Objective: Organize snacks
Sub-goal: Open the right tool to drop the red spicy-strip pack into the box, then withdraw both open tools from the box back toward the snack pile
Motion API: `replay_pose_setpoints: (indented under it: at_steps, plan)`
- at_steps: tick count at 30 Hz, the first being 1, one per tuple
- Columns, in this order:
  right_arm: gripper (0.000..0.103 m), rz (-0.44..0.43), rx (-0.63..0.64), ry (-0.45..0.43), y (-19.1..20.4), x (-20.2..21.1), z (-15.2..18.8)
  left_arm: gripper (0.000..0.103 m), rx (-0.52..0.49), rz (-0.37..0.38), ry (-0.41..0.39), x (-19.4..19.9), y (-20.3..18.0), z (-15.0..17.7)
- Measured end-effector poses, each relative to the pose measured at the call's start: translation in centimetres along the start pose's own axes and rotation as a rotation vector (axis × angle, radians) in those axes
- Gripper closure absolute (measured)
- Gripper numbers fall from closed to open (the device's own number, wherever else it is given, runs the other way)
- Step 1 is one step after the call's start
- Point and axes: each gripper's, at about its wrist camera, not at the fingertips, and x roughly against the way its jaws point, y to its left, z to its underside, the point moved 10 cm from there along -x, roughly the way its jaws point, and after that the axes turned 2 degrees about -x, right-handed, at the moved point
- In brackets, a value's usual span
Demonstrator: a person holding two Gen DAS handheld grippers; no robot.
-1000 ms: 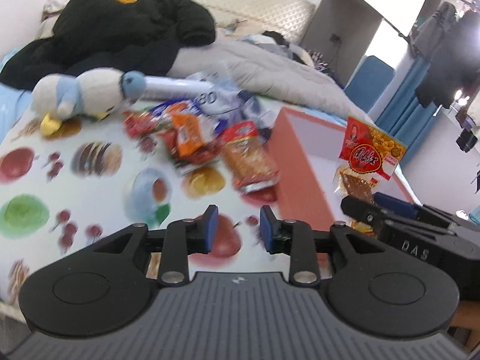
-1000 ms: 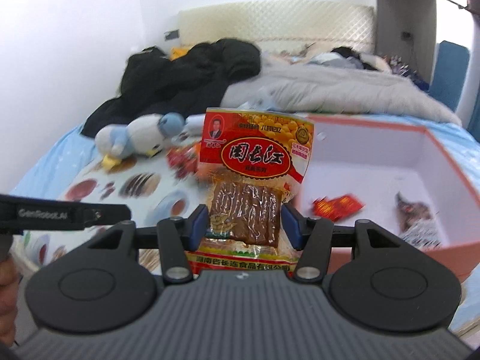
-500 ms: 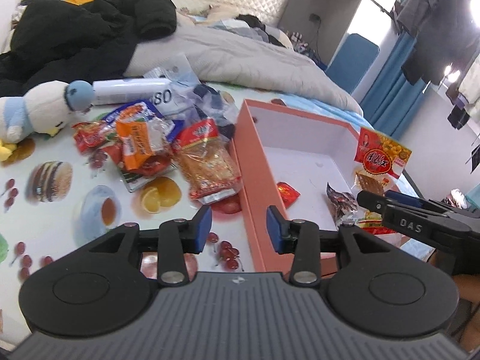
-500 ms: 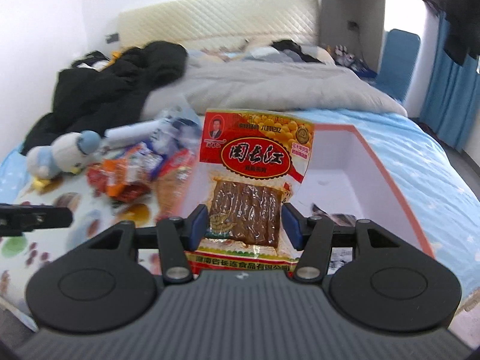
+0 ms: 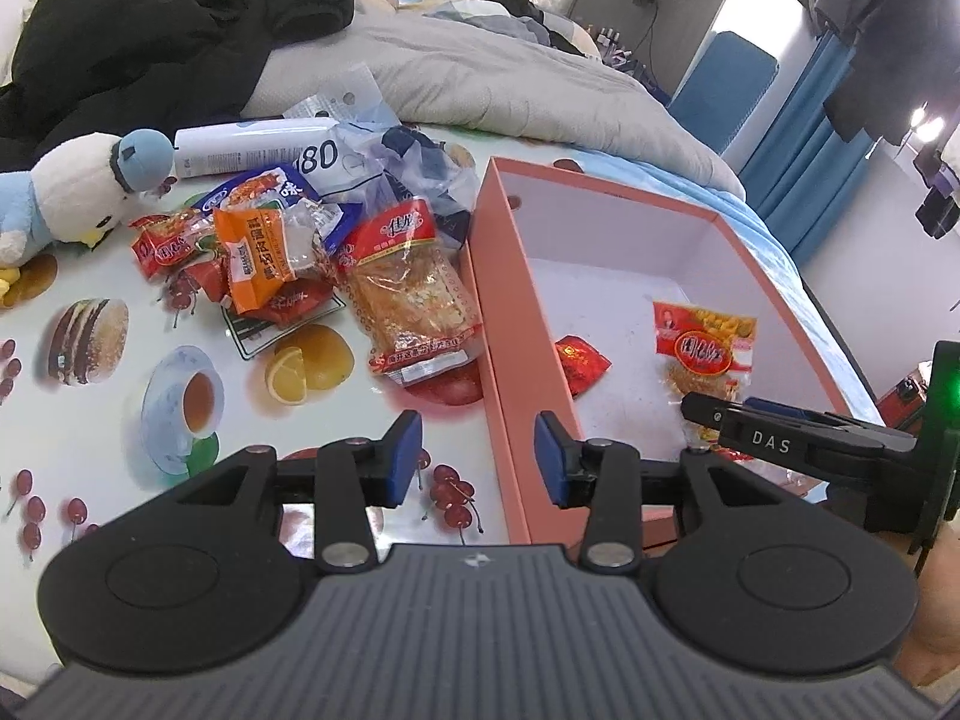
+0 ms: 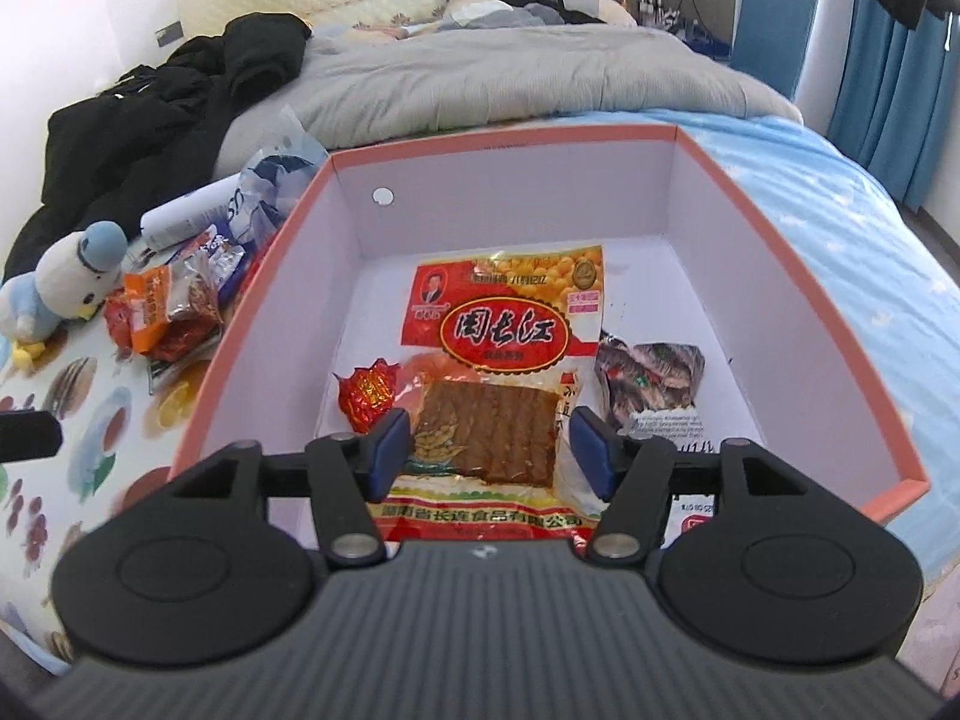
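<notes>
My right claw [image 6: 489,450] has just been opening, its pads clear of the tofu pack [image 6: 501,372], which lies in the box [image 6: 804,276]. My left claw [image 5: 477,459] gapes empty near the snack pile [image 5: 282,252], likely next.

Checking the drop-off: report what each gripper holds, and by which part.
Nothing is held. The right gripper has just been opening; its pads stand clear of the red-and-yellow dried tofu packet lying between them in the pink cardboard box. The left gripper is open, empty.
</notes>
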Motion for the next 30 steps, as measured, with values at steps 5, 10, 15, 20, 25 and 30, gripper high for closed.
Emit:
replay_pose_setpoints:
  at_steps: [5, 10, 15, 20, 25, 30]
  plan:
    - [0.020, 0.000, -0.021, -0.007, 0.0, 0.6, -0.1, 0.055, 0.008, 0.005, -0.021, 1.3, 0.1, -0.2]
    - [0.020, -0.029, -0.030, -0.094, 1.2, 3.6, -0.4, 0.049, 0.006, 0.010, -0.058, 3.4, 0.3, -0.1]
    - [0.020, -0.063, -0.018, -0.159, 3.5, 7.2, 0.3, 0.049, 0.010, 0.022, -0.097, 5.9, 1.1, 0.4]
    - [0.020, -0.095, 0.011, -0.203, 5.9, 10.1, 1.2, 0.049, 0.007, 0.023, -0.123, 8.1, 1.6, 1.2]
    - [0.020, -0.132, 0.046, -0.239, 8.2, 12.4, 2.5, 0.049, 0.007, 0.012, -0.149, 10.4, 2.1, 2.4]
    - [0.021, -0.166, 0.084, -0.260, 10.3, 14.2, 3.8, 0.049, 0.025, -0.001, -0.167, 12.6, 2.6, 4.0]
